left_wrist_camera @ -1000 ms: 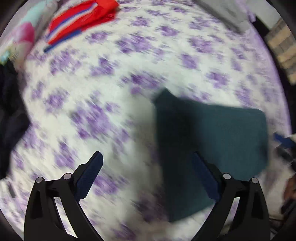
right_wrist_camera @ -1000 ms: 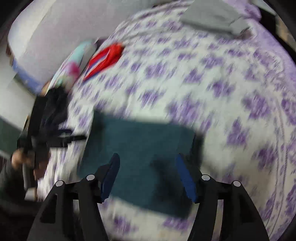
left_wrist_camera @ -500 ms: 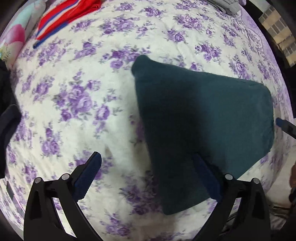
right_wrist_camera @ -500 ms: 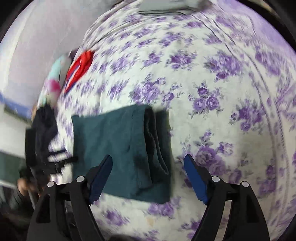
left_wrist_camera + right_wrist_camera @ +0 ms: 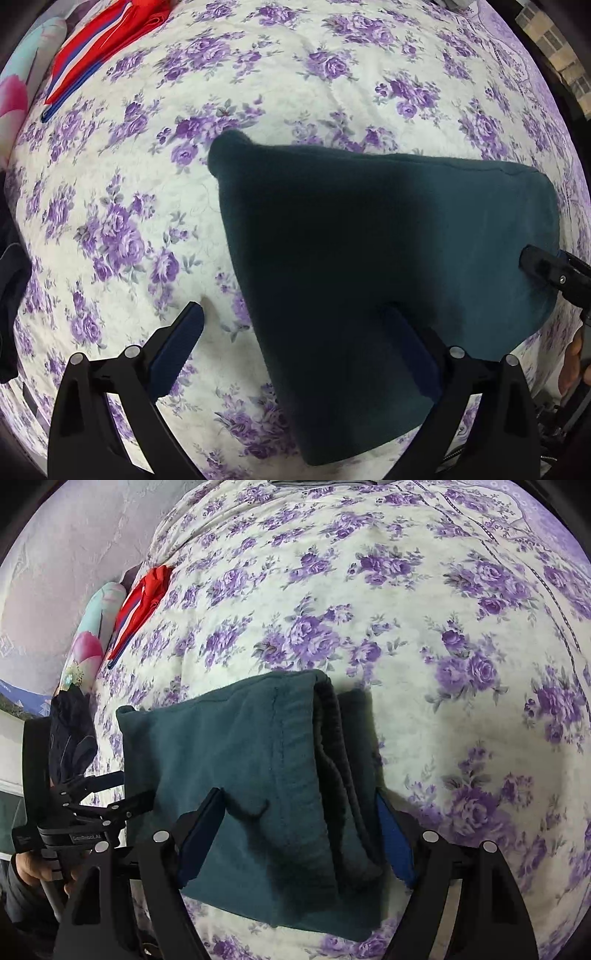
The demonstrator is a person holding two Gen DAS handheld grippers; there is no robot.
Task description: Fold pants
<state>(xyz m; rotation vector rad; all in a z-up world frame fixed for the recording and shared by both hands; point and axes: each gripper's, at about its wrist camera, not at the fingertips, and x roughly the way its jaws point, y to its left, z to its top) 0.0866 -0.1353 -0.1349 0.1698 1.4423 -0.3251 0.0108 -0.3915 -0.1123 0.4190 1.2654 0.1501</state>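
Note:
The dark teal pants (image 5: 369, 251) lie folded into a thick rectangle on the purple-flowered bedspread (image 5: 258, 74); in the right wrist view (image 5: 258, 794) the stacked fold layers show along their right edge. My left gripper (image 5: 291, 328) is open and empty, hovering over the pants' near left edge, one finger over the bedspread and one over the fabric. My right gripper (image 5: 299, 823) is open and empty, straddling the pants' near end. The left gripper also shows in the right wrist view (image 5: 122, 790) beside the pants' left edge.
A red garment with blue and white stripes (image 5: 103, 48) lies at the far left of the bed, next to a colourful pillow (image 5: 92, 642). A dark garment (image 5: 70, 734) lies at the left edge. A grey folded item (image 5: 317, 483) lies at the far end.
Both grippers have come closer to the folded pants and the views have steadied. The pants lie in the same place, and both grippers have stayed open.

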